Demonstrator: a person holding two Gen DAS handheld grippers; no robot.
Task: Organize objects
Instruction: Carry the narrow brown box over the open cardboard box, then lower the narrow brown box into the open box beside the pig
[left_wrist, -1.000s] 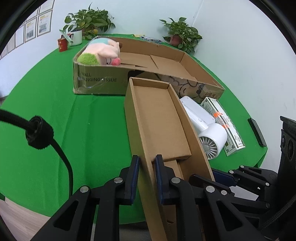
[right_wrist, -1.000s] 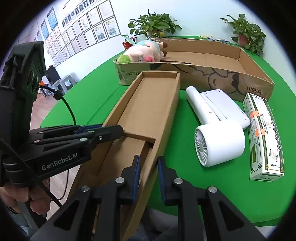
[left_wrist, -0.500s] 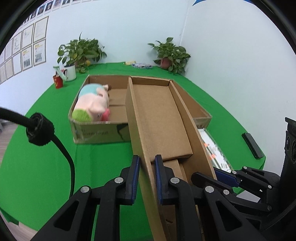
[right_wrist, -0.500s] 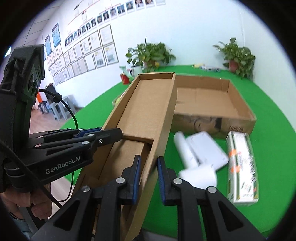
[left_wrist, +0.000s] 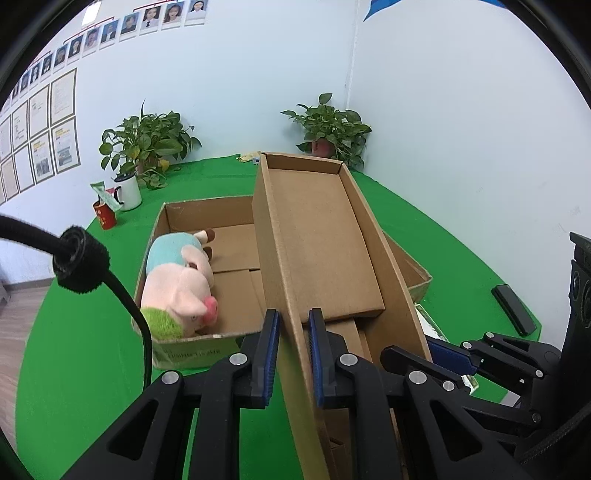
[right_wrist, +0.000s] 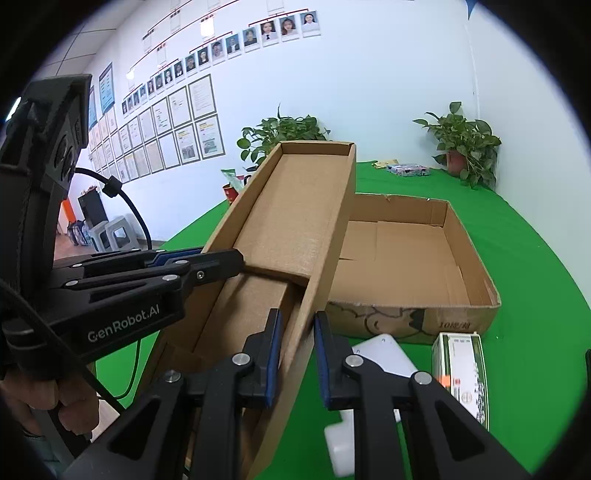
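Narrow box (left_wrist: 325, 243) hangs tilted above the green table (left_wrist: 81, 354) — left gripper (left_wrist: 291, 354) clamps its left wall, right gripper (right_wrist: 295, 354) its right wall — over the big box (right_wrist: 424, 317) holding a plush pig (left_wrist: 177, 284).

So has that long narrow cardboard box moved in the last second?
Yes. The long narrow cardboard box has tilted upward; its far end now rises above the wide cardboard tray.

The left tongs (left_wrist: 291, 354) pinch the left wall of a narrow cardboard box (left_wrist: 317, 236), held tilted over a wide box (left_wrist: 192, 214) containing a plush pig (left_wrist: 177, 284).
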